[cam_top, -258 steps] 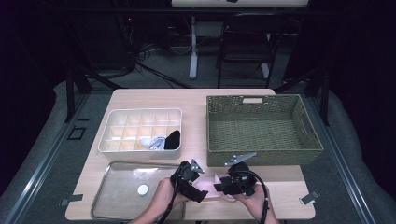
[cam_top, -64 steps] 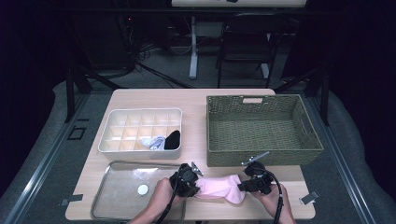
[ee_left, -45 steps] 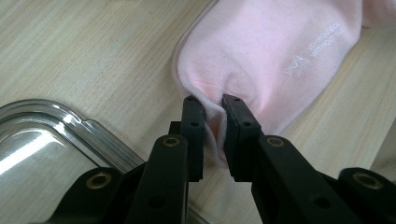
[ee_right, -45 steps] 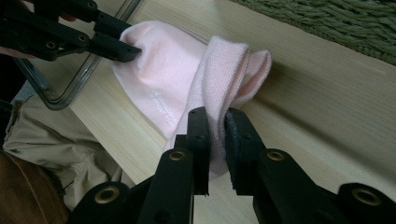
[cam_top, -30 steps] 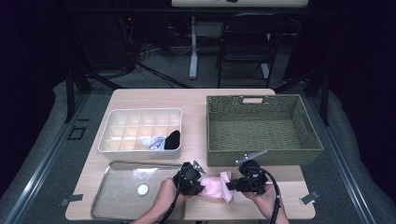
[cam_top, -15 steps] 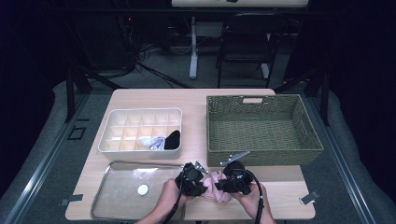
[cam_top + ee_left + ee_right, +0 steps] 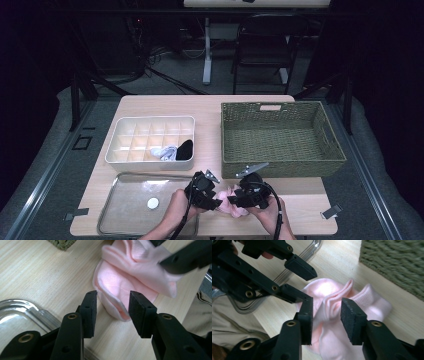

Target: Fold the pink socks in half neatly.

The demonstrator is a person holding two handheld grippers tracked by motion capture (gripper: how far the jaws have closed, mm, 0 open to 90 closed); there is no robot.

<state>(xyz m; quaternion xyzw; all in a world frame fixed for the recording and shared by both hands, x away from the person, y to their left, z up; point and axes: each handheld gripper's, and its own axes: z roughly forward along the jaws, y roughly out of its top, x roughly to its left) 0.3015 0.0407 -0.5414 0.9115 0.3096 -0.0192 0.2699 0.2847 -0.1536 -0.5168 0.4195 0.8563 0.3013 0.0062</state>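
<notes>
both grippers' jaws have just opened off the bunched pink sock (image 7: pixel 227 199), lying near the table edge (image 7: pixel 300 233).

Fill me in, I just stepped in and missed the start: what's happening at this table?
A person is working a pink sock with the left gripper and the right gripper at the near edge of the table. The sock lies bunched on the wood between them. Both grippers' jaws have just been opening, with folds of sock between the pads but not pinched. A wicker basket, a divided white organizer and a clear tray sit nearby.
</notes>
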